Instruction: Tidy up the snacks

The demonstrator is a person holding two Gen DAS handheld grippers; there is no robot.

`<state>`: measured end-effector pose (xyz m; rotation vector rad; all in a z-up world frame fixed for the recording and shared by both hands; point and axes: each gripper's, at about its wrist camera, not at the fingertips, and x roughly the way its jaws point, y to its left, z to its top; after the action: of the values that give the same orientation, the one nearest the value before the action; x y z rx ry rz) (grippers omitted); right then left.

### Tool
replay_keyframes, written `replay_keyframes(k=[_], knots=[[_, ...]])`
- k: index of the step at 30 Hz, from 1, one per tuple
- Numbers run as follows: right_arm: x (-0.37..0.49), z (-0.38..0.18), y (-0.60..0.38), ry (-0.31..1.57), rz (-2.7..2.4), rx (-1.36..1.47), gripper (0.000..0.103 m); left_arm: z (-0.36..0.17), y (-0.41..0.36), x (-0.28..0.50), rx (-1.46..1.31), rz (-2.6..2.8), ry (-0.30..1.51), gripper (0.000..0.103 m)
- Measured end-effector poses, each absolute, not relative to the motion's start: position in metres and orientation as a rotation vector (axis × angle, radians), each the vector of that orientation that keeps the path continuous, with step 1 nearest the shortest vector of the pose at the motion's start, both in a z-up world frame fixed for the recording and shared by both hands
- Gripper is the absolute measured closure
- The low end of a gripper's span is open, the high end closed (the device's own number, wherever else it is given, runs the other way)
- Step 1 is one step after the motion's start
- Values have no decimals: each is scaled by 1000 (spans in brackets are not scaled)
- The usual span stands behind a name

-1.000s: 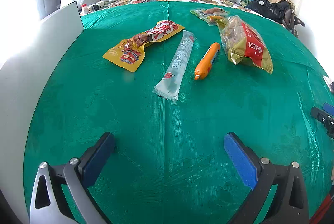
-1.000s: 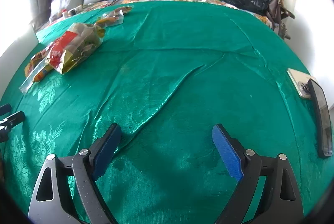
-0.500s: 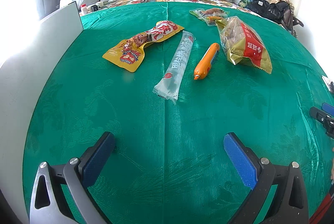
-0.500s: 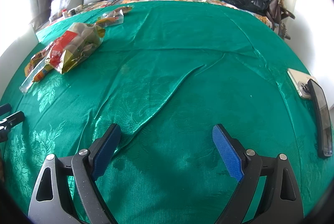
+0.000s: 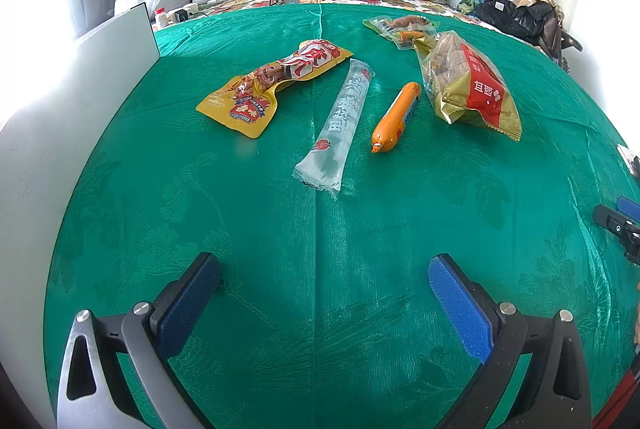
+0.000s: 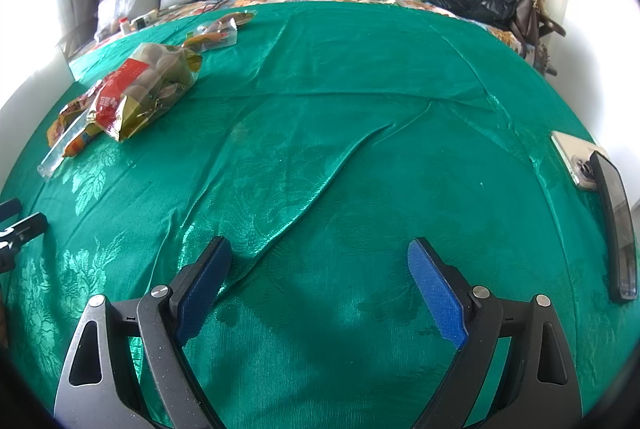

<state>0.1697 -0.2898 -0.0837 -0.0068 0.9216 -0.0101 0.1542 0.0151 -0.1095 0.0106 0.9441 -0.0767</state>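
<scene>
My left gripper (image 5: pixel 324 293): fingers spread, empty, low in frame.
My right gripper (image 6: pixel 320 277): fingers spread, empty.
Sausage (image 5: pixel 396 117): centre, between tube (image 5: pixel 340 121) and bag (image 5: pixel 468 85).

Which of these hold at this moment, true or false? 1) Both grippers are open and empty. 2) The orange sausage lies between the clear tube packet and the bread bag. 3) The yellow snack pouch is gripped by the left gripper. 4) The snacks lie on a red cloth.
1) True: the left gripper and right gripper hold nothing.
2) True: the orange sausage lies between the clear tube packet and the bread bag.
3) False: the yellow snack pouch lies untouched on the cloth.
4) False: the cloth is green.
</scene>
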Motion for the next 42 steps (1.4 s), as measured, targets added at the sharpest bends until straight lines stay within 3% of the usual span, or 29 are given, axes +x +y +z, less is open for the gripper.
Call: replay_keyframes(k=[28, 33, 42], knots=[[170, -84, -289, 921, -12, -7, 11, -110, 16, 154, 12, -75, 947, 0], [170, -84, -289, 921, -12, -8, 11, -94, 29, 160, 5, -134, 1016, 1], [171, -85, -287, 924, -8, -8, 9, -40, 68, 257, 87, -139, 977, 1]])
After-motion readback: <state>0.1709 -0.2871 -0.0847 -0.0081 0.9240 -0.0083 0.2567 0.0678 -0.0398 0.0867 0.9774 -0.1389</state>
